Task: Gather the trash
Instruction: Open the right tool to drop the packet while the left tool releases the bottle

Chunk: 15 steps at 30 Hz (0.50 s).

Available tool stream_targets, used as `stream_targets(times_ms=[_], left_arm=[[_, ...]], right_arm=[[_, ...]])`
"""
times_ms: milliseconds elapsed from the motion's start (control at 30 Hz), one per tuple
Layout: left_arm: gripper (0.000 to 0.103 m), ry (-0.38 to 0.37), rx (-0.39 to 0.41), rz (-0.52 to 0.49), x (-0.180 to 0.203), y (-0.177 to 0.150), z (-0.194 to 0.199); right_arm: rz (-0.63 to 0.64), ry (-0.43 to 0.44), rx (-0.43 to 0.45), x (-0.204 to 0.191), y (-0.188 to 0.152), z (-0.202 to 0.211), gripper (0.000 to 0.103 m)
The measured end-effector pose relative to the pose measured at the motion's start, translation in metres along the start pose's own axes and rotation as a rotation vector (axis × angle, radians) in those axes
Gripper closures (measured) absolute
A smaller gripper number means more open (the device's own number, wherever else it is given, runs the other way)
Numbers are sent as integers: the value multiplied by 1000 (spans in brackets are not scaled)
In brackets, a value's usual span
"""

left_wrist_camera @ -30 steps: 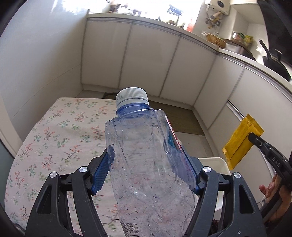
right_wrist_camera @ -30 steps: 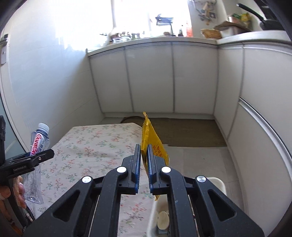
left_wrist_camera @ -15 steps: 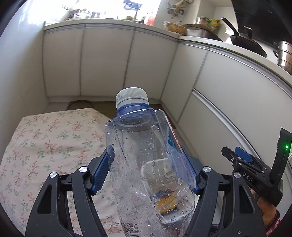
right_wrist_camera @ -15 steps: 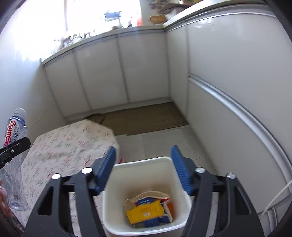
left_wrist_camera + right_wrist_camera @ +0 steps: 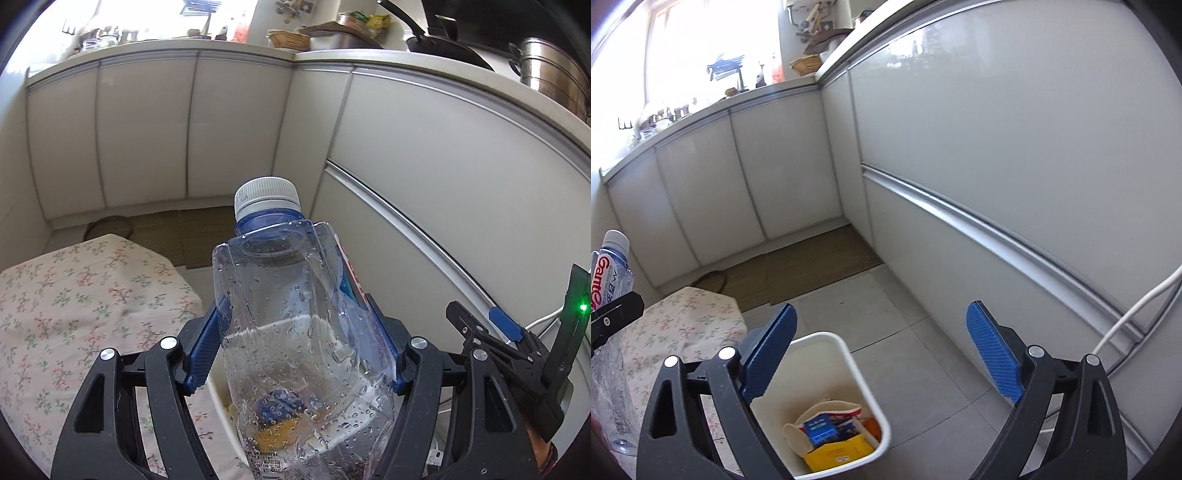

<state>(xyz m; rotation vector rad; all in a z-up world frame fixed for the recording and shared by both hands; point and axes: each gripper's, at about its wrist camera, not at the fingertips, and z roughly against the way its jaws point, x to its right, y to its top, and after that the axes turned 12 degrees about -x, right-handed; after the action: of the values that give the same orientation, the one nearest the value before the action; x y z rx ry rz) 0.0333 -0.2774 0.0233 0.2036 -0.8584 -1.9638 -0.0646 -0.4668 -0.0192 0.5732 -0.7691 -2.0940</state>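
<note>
My left gripper (image 5: pixel 295 347) is shut on a clear plastic water bottle (image 5: pixel 295 314) with a white cap, held upright; droplets cling inside it. Through the bottle the white trash bin (image 5: pixel 236 398) shows below. In the right wrist view my right gripper (image 5: pixel 882 354) has its jaws opening wide with nothing between them, above the white trash bin (image 5: pixel 860 373). A yellow wrapper (image 5: pixel 838 452) lies in the bin with a blue carton (image 5: pixel 820 430) and other packaging. The bottle (image 5: pixel 607 266) also appears at the left edge there.
A table with a floral cloth (image 5: pixel 74 302) stands to the left of the bin. White kitchen cabinets (image 5: pixel 997 166) run along the back and right. A woven mat (image 5: pixel 798 269) lies on the tiled floor; a white cable (image 5: pixel 1137 306) hangs at the right.
My right gripper opened and let go of the yellow wrapper, which now lies in the bin. Both grippers swung right, from over the table toward the bin. The left one still holds the bottle.
</note>
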Motion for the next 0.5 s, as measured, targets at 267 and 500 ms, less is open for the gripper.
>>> stream_targets(times_ms=[267, 500], left_arm=[[35, -26, -37, -42, 28, 6, -31], [24, -18, -76, -46, 37, 14, -63]], right_arm=[[-48, -62, 10, 24, -1, 1, 8], [-82, -109, 37, 33, 0, 3, 7]])
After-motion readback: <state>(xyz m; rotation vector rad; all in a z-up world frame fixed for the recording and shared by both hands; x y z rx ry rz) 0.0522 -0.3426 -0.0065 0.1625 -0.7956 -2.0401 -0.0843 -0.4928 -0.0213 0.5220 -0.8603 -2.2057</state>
